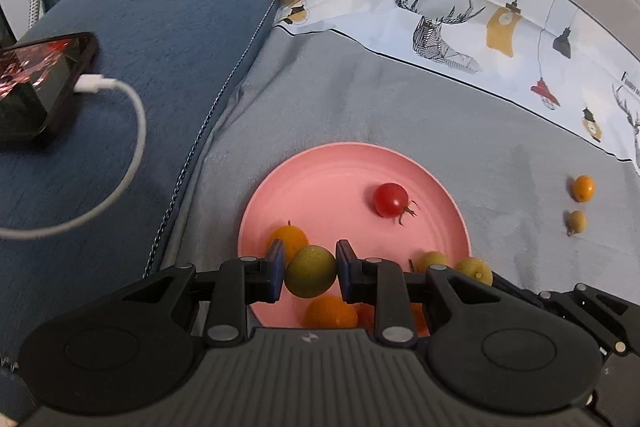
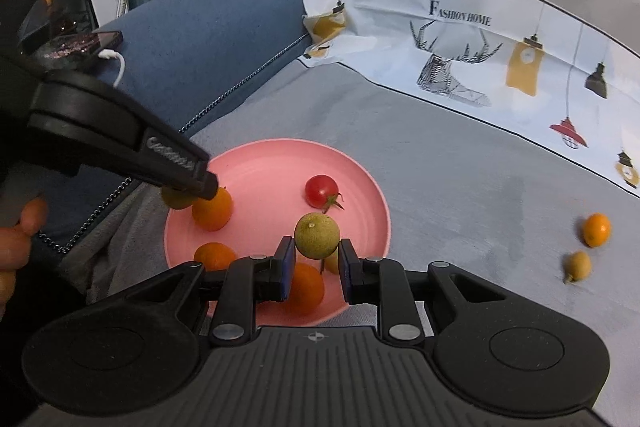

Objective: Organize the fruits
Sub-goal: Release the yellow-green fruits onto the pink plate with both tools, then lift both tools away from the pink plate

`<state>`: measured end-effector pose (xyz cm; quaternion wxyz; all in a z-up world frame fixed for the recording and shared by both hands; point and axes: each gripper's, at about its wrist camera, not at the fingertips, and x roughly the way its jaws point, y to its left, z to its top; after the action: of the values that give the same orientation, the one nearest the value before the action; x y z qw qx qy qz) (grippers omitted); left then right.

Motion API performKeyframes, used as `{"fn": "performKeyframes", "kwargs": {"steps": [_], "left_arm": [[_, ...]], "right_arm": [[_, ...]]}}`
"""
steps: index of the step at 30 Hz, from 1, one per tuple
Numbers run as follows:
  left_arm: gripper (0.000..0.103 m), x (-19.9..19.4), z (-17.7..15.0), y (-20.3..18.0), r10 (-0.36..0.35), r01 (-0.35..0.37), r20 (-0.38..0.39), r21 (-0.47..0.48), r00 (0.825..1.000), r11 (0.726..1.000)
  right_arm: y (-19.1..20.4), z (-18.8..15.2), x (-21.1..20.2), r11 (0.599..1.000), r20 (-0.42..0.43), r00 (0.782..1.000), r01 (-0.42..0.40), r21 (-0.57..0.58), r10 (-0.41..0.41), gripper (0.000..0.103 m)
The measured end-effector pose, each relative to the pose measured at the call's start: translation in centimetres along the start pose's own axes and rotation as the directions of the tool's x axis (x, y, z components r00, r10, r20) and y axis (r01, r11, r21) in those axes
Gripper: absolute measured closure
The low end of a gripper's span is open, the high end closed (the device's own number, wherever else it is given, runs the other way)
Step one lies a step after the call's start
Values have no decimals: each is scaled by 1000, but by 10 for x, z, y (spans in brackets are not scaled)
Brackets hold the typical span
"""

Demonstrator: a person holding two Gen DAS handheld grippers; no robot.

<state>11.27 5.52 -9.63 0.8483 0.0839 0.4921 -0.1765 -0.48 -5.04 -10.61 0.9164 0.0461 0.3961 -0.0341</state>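
dim soft light, fisheye-warped edges, slight blur

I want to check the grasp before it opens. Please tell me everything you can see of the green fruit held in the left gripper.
The green fruit is small, round and yellow-green, with a dull, finely speckled skin; no stem shows. It sits between the blue pads of the left gripper, which press both its sides. It is over the near part of the pink plate; whether it touches the plate is not visible. An orange fruit lies just behind it. In the right wrist view the gripper mostly hides it.
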Motion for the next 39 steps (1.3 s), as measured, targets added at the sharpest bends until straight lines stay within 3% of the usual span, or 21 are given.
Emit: {"fn": "performKeyframes", "kwargs": {"steps": [3, 5, 7, 8, 9, 11, 15, 20, 25, 29, 34, 39], "left_arm": [[73, 8, 5, 0, 2, -2, -9, 13, 1000, 1000], [67, 10, 7, 1, -10, 10, -7, 23, 1000, 1000], [14, 6, 7, 2, -18, 17, 16, 33, 1000, 999], [6, 1, 6, 2, -17, 15, 45, 40, 999, 999], [1, -7, 4, 2, -15, 9, 94, 55, 995, 998], [1, -20, -1, -1, -4, -9, 140, 93, 990, 996], [0, -41, -19, 1, 32, -46, 123, 111, 992, 993], [0, -75, -61, 11, 71, -74, 79, 42, 994, 996], [0, -118, -105, 12, 168, -162, 140, -51, 976, 985], [0, -140, -121, 7, 139, -135, 162, -35, 977, 990], [0, -172, -132, -3, 137, -135, 254, -26, 957, 991], [0, -190, -142, -17, 130, -139, 295, 10, 947, 990]], "right_arm": [[1, 3, 9, 1000, -7, 1000, -2, -8, 1, 79], [0, 4, 12, 1000, -12, 1000, -1, -12, 1, 79], [-1, 6, 14, 1000, -21, 1000, -20, -6, 20, 77], [-2, 8, 14, 1000, -17, 999, -28, 5, 28, 66], [-3, 9, 12, 999, -10, 999, -31, 11, 31, 44], [-4, 11, 5, 999, 6, 999, -34, 14, 34, 25], [-3, 2, -20, 999, 1, 1000, -31, 17, 31, 17], [-4, -29, -62, 998, -25, 1000, -3, 66, 4, 15], [3, -45, -107, 997, 43, 997, 57, 43, -59, 9], [14, -52, -141, 997, 126, 989, 81, -6, -80, 8], [21, -62, -176, 996, 195, 977, 84, -13, -80, 7], [20, -72, -204, 996, 257, 962, 90, 12, -90, 7]]}}
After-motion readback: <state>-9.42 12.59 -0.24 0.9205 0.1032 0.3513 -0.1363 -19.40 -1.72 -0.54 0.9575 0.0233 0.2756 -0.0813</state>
